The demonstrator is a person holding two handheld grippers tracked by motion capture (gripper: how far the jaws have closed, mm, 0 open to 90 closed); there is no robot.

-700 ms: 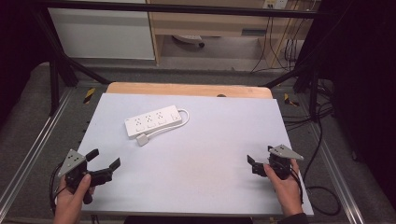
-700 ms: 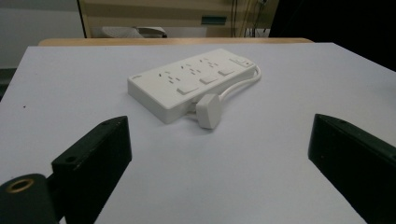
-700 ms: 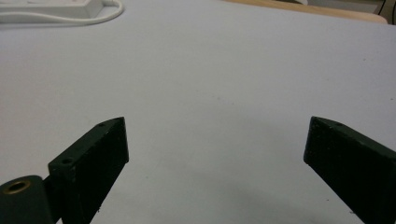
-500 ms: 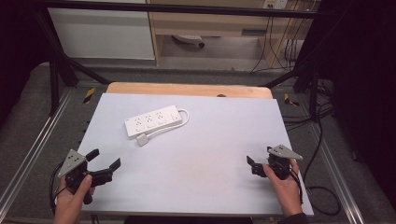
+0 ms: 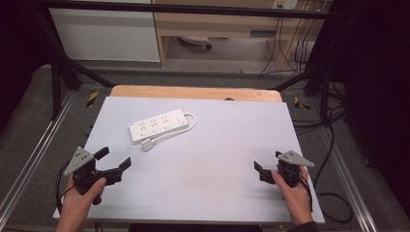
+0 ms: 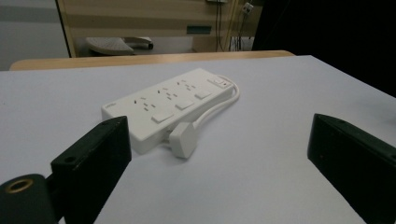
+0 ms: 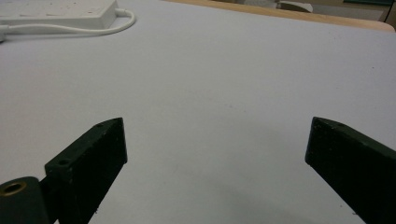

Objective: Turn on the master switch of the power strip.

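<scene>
The left gripper (image 5: 112, 162) is held at the near-left corner of the bench (image 5: 232, 145), its jaws spread wide and holding nothing. In the left gripper view the white power strip (image 6: 168, 105) lies directly ahead between the two jaws, well apart from them. The right gripper (image 5: 267, 169) is held at the near-right edge of the bench, jaws likewise spread and empty; in the right gripper view the strip appears at the far upper left, well off its line. The power strip rests on the far-left part of the bench, its long axis running from near-left to far-right in the high view. Its cord (image 5: 189, 126) leaves the far-right end, loops back along the near side, and ends at the plug (image 5: 147, 144), which lies just beside the strip's near-left end. The left gripper is judged the nearer of the two, and the plug is the part closest to it.
</scene>
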